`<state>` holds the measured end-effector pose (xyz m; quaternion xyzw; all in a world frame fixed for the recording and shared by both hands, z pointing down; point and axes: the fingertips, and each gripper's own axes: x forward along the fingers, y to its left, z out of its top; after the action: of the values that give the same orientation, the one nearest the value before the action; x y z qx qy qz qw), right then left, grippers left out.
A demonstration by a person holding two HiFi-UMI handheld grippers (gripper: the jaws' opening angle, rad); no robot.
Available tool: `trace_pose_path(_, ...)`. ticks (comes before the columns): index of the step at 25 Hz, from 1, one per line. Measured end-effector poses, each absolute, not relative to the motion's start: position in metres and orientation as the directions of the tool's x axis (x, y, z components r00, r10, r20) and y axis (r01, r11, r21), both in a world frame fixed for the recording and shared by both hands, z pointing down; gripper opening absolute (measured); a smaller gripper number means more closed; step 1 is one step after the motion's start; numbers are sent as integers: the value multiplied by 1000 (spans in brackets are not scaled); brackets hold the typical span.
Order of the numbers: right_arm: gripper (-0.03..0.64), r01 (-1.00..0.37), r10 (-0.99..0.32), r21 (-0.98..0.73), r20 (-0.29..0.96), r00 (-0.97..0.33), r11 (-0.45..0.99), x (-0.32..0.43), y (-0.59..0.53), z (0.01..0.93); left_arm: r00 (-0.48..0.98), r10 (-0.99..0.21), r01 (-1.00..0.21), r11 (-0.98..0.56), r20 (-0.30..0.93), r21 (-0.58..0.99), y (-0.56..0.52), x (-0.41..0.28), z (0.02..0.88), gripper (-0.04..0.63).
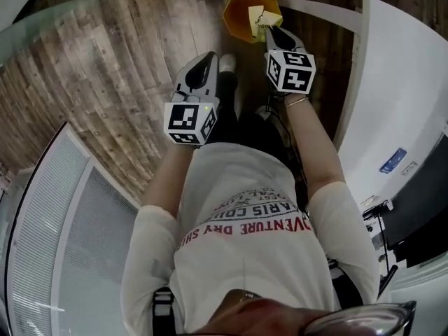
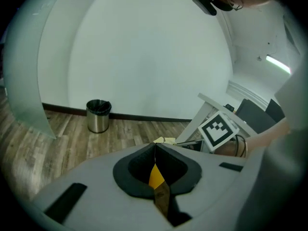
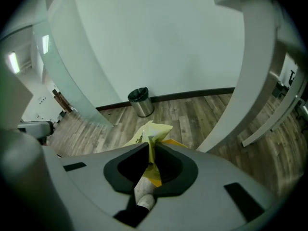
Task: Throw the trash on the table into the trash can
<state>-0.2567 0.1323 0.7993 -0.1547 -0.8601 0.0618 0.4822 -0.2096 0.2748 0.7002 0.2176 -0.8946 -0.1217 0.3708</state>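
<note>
Right gripper (image 3: 150,146) first: its jaws are pressed together on a crumpled yellow wrapper (image 3: 154,130), which sticks out past the tips. From the head view I see that wrapper hanging over the open mouth of the orange trash can (image 1: 241,9), inside its rim line. My left gripper (image 2: 155,146) has its jaws closed on each other with nothing between them; it sits just beside the right one, short of the can's near edge.

For room to move, the edge of a white table (image 1: 392,82) runs close along my right arm, while the left side is open wood floor (image 1: 105,68). A frosted glass partition (image 2: 24,81) stands farther left.

Writing: the person's shirt (image 1: 245,187) carries red letters, upside down to me, of which I can read "VENTURE DRY"; the smaller lines I cannot make out. A blue label (image 1: 393,161) on the table is too small to read.

At the far edge of the floor, against the dark baseboard (image 3: 192,94) of a plain white wall (image 2: 144,47), stands a steel bin (image 3: 141,101) with a black liner, well apart from the orange can.
</note>
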Motion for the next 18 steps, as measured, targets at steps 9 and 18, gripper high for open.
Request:
trace_pose_path(9, 80, 275, 260, -160, 888, -378, 948, -242, 144, 985, -566, -447, -153, 883, 693, 445, 286, -171, 838, 23)
trace_pose_path(18, 162, 216, 163, -87, 916, -365, 972, -235, 135, 1039, -556, -419, -85, 888, 717, 452, 312, -163, 874, 23)
